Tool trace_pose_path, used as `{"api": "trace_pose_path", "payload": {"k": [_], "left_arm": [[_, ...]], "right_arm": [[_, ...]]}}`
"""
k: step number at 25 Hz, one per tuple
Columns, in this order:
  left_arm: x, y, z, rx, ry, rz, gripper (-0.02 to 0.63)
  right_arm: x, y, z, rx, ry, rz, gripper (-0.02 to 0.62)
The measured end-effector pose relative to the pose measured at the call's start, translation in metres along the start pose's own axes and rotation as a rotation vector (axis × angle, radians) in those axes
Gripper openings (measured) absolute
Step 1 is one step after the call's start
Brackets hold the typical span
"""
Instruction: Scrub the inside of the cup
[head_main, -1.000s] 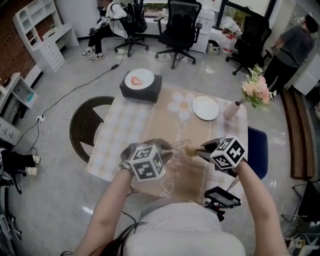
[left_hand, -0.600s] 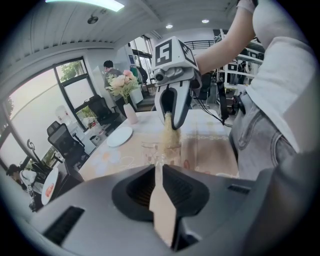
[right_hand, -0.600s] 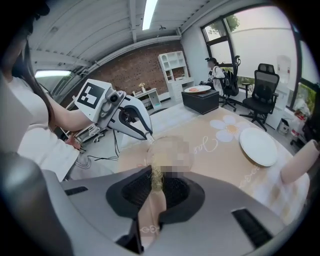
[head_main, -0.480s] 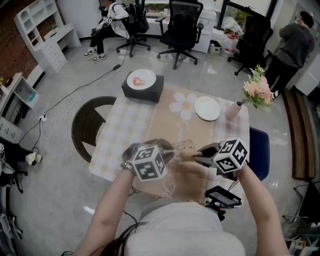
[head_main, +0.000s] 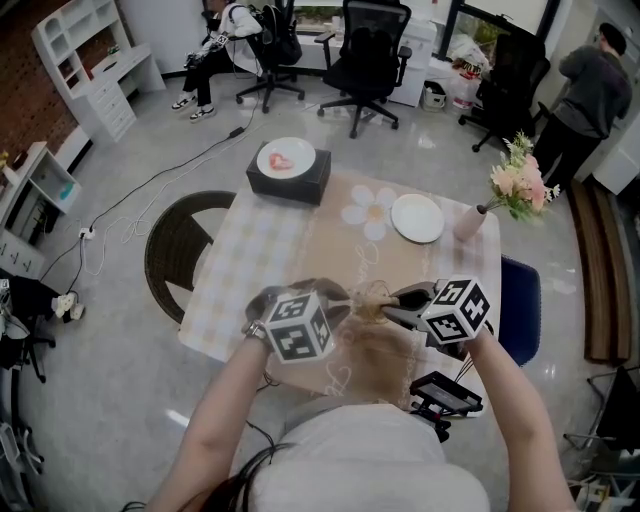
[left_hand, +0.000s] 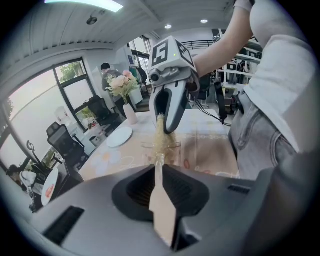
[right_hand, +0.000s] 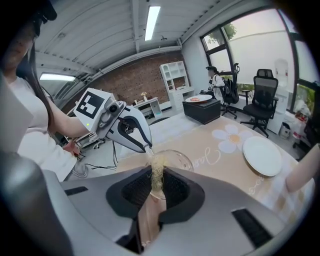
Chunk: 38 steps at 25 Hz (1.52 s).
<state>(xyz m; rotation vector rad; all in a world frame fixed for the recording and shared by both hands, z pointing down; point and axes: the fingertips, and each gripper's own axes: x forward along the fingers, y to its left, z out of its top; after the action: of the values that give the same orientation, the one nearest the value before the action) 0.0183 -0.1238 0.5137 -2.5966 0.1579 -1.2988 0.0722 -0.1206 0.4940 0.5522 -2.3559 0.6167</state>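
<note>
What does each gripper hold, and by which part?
Left gripper pinches the glass cup by its rim; right gripper holds the fibrous scrubber by its near end.

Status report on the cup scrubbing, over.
Left gripper shut on cup rim. Right gripper shut on brush, bristles in cup. Nothing in the way.

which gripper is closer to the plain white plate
Right. The right gripper is on the plate's side of the cup; the left gripper is across the cup, farther off.

legible text: none | beige tablecloth with white daisy print (right_hand: 200, 131): looping cursive script beside the flower, too faint to read
</note>
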Motion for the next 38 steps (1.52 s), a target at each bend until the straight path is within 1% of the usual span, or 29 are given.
{"api": "trace_pose_path", "payload": {"k": [3,9,13,16,21,26,31,34,38], "left_arm": [[0.0,0.0,0.0,0.003,-0.001,0.002,0.051],[0.001,0.0,0.001,0.007,-0.001,0.004,0.051],[0.0,-0.001,0.002,0.007,-0.002,0.006,0.051],[0.0,-0.002,0.001,0.009,-0.002,0.005,0.051],[0.0,-0.003,0.002,0.021,-0.003,0.001,0.051],[0.001,-0.003,0.003,0.029,-0.004,0.003,0.051],[0.0,-0.004,0.003,0.036,-0.003,0.004,0.051],[0.001,-0.003,0.004,0.036,-0.001,0.01,0.051],[0.002,-0.003,0.002,0.037,0.0,0.014,0.051]], "right_arm": [[0.003,-0.007,0.003,-0.006,-0.01,-0.045,0.055],[0.004,-0.023,0.004,-0.005,-0.038,-0.163,0.055],[0.005,-0.033,0.0,-0.004,-0.032,-0.231,0.055],[0.006,-0.037,-0.005,-0.003,-0.014,-0.259,0.055],[0.007,-0.04,-0.012,-0.003,0.029,-0.271,0.055],[0.008,-0.042,-0.019,0.031,0.083,-0.259,0.055],[0.008,-0.037,-0.026,0.093,0.126,-0.21,0.055],[0.007,-0.031,-0.029,0.123,0.144,-0.15,0.055],[0.01,-0.014,-0.033,0.178,0.156,-0.025,0.056]]}}
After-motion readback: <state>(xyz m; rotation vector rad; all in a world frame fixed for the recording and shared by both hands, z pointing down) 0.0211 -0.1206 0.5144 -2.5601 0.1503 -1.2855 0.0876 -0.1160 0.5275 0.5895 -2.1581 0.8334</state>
